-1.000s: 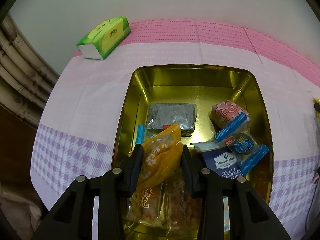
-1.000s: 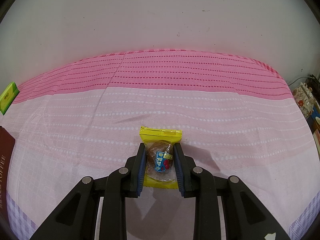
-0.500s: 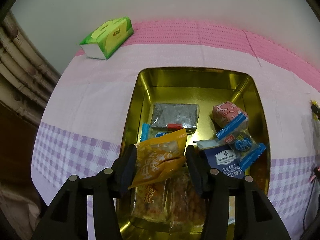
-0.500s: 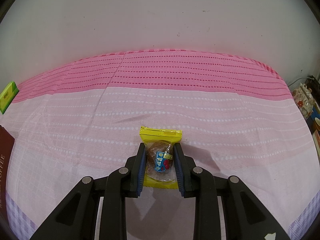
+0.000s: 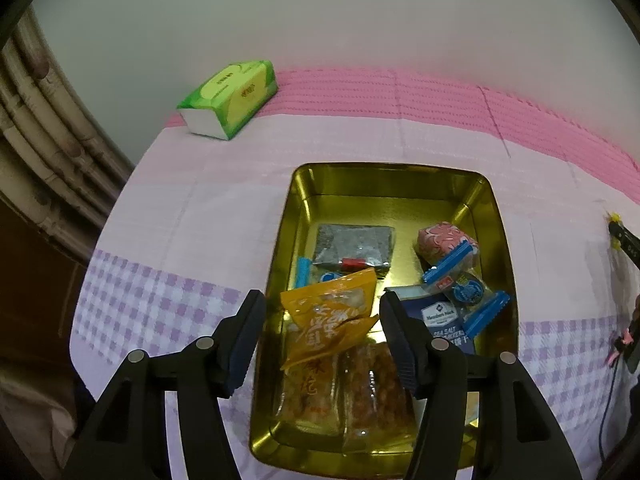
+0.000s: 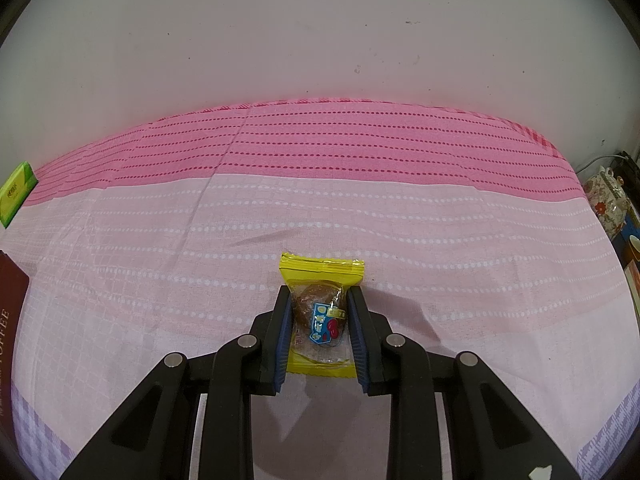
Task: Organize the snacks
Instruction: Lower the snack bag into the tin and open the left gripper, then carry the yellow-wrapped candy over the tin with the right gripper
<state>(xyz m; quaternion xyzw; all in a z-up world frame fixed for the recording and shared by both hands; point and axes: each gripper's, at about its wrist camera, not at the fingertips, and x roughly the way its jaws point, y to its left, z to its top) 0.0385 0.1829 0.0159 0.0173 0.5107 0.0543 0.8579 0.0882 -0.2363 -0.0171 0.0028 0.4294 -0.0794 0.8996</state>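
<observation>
Snack tin (image 5: 490,200) lies directly below the left gripper (image 5: 322,340), whose jaws are opening around the orange packet (image 5: 332,320), apparently already loose inside. Right gripper (image 6: 319,330) clamps the yellow-wrapped sweet (image 6: 320,312), its long axis along the fingers, away from the tin.

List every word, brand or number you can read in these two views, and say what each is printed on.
"Member's Mark": dark blue cracker packet in the gold tin.
"SEA SALT CRACKERS": same packet, partly covered.
"TOFFEE", cut off at the frame edge: dark red box.
Orange snack bag: large Chinese characters, too blurred to read.
Green tissue pack: print too small.
Yellow candy wrapper: print unreadable.
</observation>
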